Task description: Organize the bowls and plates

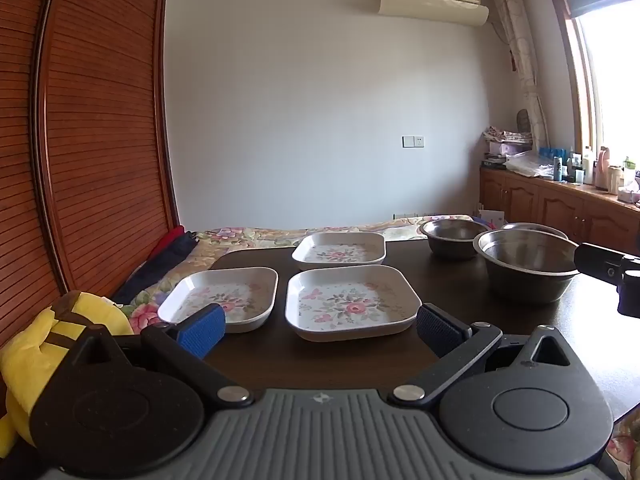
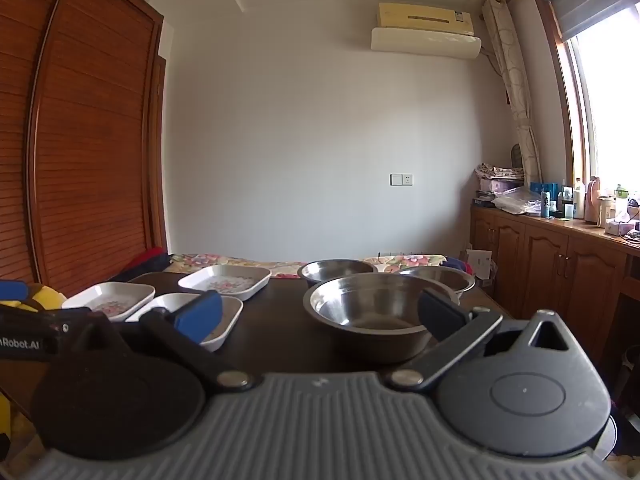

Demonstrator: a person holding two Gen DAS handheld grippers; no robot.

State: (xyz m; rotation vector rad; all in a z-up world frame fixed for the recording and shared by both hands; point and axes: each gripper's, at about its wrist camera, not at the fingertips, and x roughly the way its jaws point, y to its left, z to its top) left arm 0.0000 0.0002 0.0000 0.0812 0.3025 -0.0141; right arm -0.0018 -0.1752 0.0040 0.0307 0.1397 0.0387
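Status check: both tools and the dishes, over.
Left tool open, empty, facing nearest plate. Right tool open, empty, facing big bowl. Three plates, three bowls, all unstacked on table. Nothing in the way.

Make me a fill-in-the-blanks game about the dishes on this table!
1. The table holds ___ flowered plates.
2. The bowls are made of ___.
3. Both grippers, left and right, are ___ and hold nothing.
4. The plates are ___ in shape, not round.

Missing words: three; metal; open; square
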